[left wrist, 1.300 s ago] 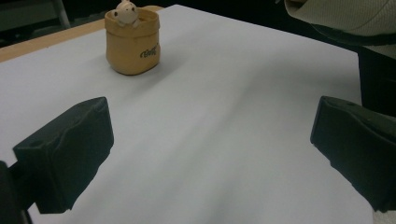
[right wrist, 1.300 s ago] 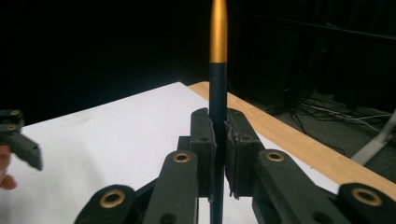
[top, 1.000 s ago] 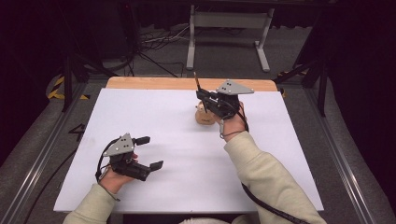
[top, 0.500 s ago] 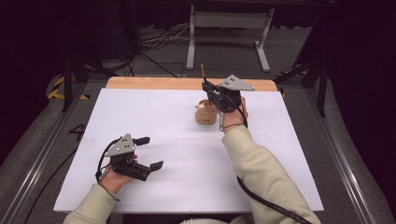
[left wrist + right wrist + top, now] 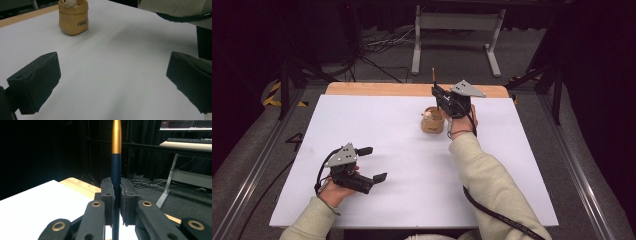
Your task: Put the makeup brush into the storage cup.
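Right claw [image 5: 116, 202] clamps a navy-gold pen [image 5: 116, 167] above the tan pouch [image 5: 432, 120]. Left claw [image 5: 368, 163] gapes empty. Tilt could tip pouch.

Dark cursive lettering stands on the front of the tan pouch [image 5: 73, 20], beyond the open jaws in the left gripper view, its word too small to make out with certainty, while the monitor [image 5: 186, 124] far beyond the right gripper's jaws shows only illegible traces
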`<action>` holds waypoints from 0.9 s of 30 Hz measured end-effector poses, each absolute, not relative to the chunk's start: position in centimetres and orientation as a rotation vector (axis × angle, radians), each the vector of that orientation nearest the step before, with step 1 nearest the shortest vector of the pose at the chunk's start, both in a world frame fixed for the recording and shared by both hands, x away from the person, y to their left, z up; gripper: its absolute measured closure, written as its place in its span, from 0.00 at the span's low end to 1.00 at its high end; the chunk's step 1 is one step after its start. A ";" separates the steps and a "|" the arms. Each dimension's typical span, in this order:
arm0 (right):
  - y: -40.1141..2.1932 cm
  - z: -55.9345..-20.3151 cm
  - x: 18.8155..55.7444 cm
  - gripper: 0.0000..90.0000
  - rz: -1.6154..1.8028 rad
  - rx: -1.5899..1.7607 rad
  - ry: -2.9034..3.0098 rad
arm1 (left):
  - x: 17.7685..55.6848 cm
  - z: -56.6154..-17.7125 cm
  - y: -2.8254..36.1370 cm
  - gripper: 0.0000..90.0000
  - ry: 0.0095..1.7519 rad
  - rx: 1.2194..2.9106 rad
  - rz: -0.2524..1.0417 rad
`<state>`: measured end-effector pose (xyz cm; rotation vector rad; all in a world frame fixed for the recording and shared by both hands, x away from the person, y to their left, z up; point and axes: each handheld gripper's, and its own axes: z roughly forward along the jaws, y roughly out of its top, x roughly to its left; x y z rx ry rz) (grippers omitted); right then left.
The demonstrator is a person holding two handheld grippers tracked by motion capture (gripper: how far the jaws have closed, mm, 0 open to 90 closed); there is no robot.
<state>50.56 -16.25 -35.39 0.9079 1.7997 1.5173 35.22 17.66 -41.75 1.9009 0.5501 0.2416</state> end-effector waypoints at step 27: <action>-16.8 -39.8 51.9 0.92 1.468 0.948 1.832 | 35.2 -41.7 17.7 0.00 0.558 1.907 0.238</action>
